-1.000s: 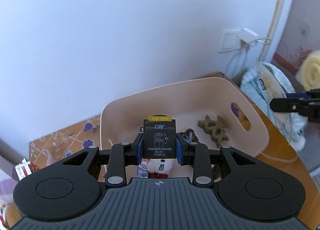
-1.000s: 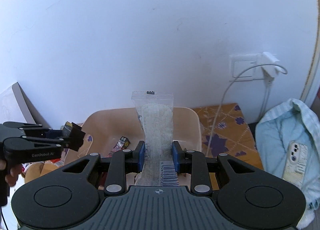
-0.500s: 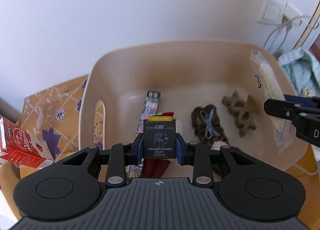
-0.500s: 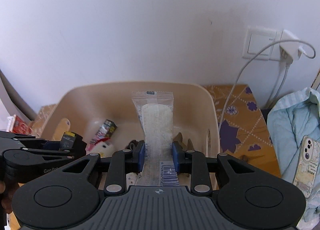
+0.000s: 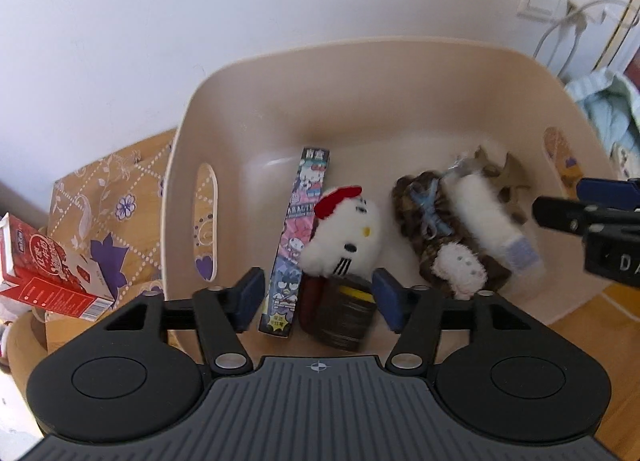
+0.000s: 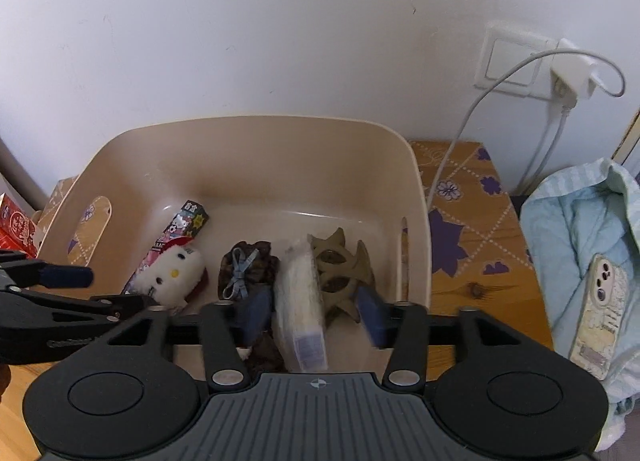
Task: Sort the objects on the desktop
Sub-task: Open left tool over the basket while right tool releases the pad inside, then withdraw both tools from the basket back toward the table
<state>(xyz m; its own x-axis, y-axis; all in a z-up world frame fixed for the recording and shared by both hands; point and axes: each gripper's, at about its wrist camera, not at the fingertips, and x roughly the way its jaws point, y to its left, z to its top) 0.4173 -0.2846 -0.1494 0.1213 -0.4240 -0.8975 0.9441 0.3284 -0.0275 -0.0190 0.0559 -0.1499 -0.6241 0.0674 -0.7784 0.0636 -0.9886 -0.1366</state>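
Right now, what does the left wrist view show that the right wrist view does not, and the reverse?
Only the left wrist view shows the small black box dropping blurred between the open left gripper fingers, and the white plush patch on the dark brown item.

Only the right wrist view shows the phone on the light blue cloth and the charger in the wall socket.

Both show the beige bin, the white plush toy, the cartoon-print box, the clear white packet and both grippers open.
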